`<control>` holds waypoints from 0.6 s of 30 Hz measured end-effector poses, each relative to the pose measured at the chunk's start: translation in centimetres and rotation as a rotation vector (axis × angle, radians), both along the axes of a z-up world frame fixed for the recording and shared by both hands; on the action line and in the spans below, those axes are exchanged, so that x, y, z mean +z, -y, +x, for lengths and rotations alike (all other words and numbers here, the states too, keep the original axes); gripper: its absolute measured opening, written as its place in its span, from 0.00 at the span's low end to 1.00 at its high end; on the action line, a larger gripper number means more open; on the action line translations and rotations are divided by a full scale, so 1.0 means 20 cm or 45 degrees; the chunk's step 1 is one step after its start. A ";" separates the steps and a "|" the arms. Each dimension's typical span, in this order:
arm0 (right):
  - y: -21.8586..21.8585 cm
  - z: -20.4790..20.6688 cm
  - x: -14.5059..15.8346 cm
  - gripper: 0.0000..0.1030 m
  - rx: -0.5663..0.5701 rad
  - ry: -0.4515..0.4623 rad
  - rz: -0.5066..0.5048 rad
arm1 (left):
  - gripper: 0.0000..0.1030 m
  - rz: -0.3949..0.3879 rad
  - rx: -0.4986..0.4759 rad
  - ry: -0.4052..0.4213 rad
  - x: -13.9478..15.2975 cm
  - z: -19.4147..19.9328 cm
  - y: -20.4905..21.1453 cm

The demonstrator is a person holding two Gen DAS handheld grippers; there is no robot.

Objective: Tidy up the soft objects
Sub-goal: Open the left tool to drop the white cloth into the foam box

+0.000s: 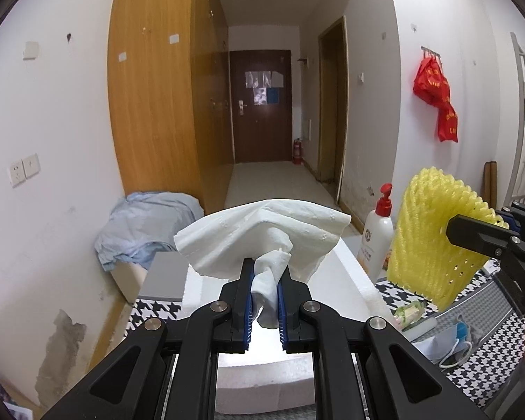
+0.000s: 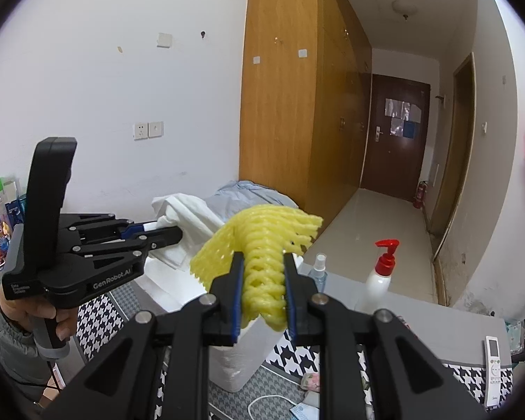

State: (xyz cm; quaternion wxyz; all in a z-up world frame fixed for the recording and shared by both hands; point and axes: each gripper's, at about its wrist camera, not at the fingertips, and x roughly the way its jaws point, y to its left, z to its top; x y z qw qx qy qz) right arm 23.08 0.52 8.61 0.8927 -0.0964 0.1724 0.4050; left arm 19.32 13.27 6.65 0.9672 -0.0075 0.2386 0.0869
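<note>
My left gripper (image 1: 265,280) is shut on a white paper tissue (image 1: 262,234), which fans out above its fingers over a white foam box (image 1: 346,276). My right gripper (image 2: 263,281) is shut on a yellow foam fruit net (image 2: 262,241) and holds it up in the air. The net also shows in the left wrist view (image 1: 434,238), right of the tissue, with the right gripper (image 1: 479,234) on it. The left gripper (image 2: 157,236) and the tissue (image 2: 185,220) show at the left of the right wrist view, above the foam box (image 2: 241,357).
A houndstooth cloth (image 1: 490,360) covers the table. On it are a white pump bottle with red top (image 1: 378,234), a face mask (image 1: 451,346), a small spray bottle (image 2: 319,273) and a remote control (image 2: 494,364). A blue cloth pile (image 1: 147,227) lies by the wooden wardrobe (image 1: 157,105).
</note>
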 end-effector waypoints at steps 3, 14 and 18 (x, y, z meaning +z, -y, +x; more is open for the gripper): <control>-0.02 0.01 0.00 0.23 -0.005 -0.004 -0.013 | 0.12 -0.009 -0.006 -0.019 -0.02 0.03 -0.01; -0.04 0.03 -0.01 0.23 -0.014 -0.024 -0.026 | 0.59 -0.041 -0.033 -0.060 -0.08 0.06 -0.03; -0.06 0.03 -0.02 0.23 -0.014 -0.024 -0.033 | 0.92 -0.017 -0.018 -0.042 -0.08 0.04 -0.03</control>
